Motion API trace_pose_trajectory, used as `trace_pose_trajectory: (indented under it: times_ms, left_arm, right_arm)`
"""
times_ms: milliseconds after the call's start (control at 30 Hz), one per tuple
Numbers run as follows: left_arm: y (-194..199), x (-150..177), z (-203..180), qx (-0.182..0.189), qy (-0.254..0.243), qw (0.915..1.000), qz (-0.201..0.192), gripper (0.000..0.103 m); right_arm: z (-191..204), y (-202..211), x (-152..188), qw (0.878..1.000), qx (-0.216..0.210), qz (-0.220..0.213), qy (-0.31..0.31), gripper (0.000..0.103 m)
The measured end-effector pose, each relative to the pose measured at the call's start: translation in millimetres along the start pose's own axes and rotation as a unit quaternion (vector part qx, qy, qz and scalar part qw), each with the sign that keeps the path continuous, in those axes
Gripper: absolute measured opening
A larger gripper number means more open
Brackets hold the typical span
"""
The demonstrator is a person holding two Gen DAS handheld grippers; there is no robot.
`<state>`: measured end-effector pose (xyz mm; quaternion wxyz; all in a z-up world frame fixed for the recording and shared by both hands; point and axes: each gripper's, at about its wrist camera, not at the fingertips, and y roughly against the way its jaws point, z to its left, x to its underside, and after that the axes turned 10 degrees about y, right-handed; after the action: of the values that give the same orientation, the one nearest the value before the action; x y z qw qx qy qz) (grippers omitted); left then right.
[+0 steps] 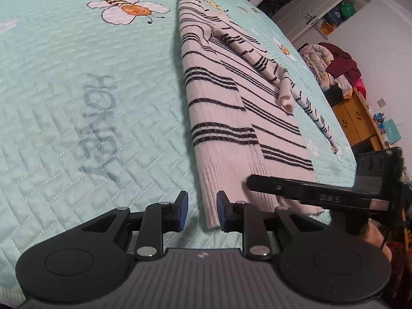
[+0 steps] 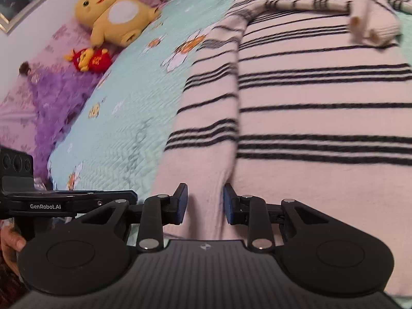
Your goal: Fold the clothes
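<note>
Knitted pink sweater point(image 1: 231, 108) with black stripes is lying partly folded on the mint quilted bedspread point(image 1: 77, 103), sleeves crossing its upper part. I am holding my left gripper point(image 1: 201, 211) parted at its hem corner and my right gripper point(image 2: 205, 207) parted over the hem, neither one gripping anything. A yellow plush toy point(image 2: 116, 15) is sitting near the headboard, well clear.

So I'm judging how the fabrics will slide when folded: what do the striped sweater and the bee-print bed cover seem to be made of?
The striped sweater looks like a soft, fuzzy knit, likely wool or acrylic: ribbed hem, slightly furry stripe edges, matte surface. The bed cover looks like quilted woven cloth, perhaps cotton or polyester: stitched herringbone pattern, slight sheen. The exact fibre cannot be told.
</note>
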<state>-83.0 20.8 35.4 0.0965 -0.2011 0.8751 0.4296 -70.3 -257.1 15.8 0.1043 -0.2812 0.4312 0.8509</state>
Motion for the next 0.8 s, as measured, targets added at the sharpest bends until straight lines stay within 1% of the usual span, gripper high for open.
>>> trace_pose_trajectory:
  times_ms: [33,67,133,200,267,300,400,433,533,633,733,800]
  left_arm:
    - [1.6,0.3,1.8,0.001,0.003,1.0,-0.001,0.024]
    - [4.9,0.2,3.3,0.002,0.007,1.0,-0.004,0.024]
    - [14.0,-0.6,6.6,0.005,0.013,0.9998,-0.014,0.024]
    - [23.9,-1.2,8.8,0.006,0.015,0.9995,-0.028,0.026]
    - [30.1,-2.1,11.9,0.003,0.019,0.9991,-0.038,0.031]
    - [32.3,-2.6,12.8,0.001,0.02,0.9989,-0.041,0.031]
    - [31.4,-2.9,10.5,-0.004,0.019,0.9989,-0.042,0.031]
    - [30.3,-2.8,8.5,-0.003,0.016,0.999,-0.041,0.031]
    - [23.1,-4.2,-1.1,0.003,0.007,0.9994,-0.034,0.031]
    - [13.0,-9.1,-16.6,0.015,-0.001,0.9994,-0.03,0.031]
    - [-2.5,-15.9,-34.3,0.025,-0.01,0.9992,-0.031,0.031]
    - [-17.5,-22.4,-42.5,0.029,-0.008,0.9991,-0.031,0.031]
  right_arm:
    - [0.4,-4.2,0.0,1.0,-0.002,0.003,-0.008,0.013]
    - [0.4,-7.9,-0.5,1.0,-0.009,0.005,-0.019,0.006]
    - [-1.5,-10.5,-2.6,0.997,-0.047,-0.004,-0.062,0.005]
    - [-4.7,-6.8,-2.9,0.986,-0.112,-0.027,-0.119,0.005]
    - [-5.0,-2.7,-1.6,0.976,-0.154,-0.049,-0.148,0.005]
    - [-5.3,-3.7,0.2,0.976,-0.15,-0.049,-0.149,0.005]
    - [-6.4,-14.9,8.8,0.991,-0.068,-0.016,-0.111,0.005]
    - [-6.9,-15.9,11.1,0.993,-0.056,-0.012,-0.104,0.005]
    - [-6.7,-11.2,15.2,0.994,-0.057,-0.017,-0.094,0.006]
    - [0.2,-4.3,10.9,0.997,-0.046,-0.015,-0.067,0.011]
    - [5.7,4.8,6.6,0.999,-0.025,-0.02,-0.032,0.025]
    - [3.7,15.9,2.4,0.999,-0.007,-0.039,-0.013,0.027]
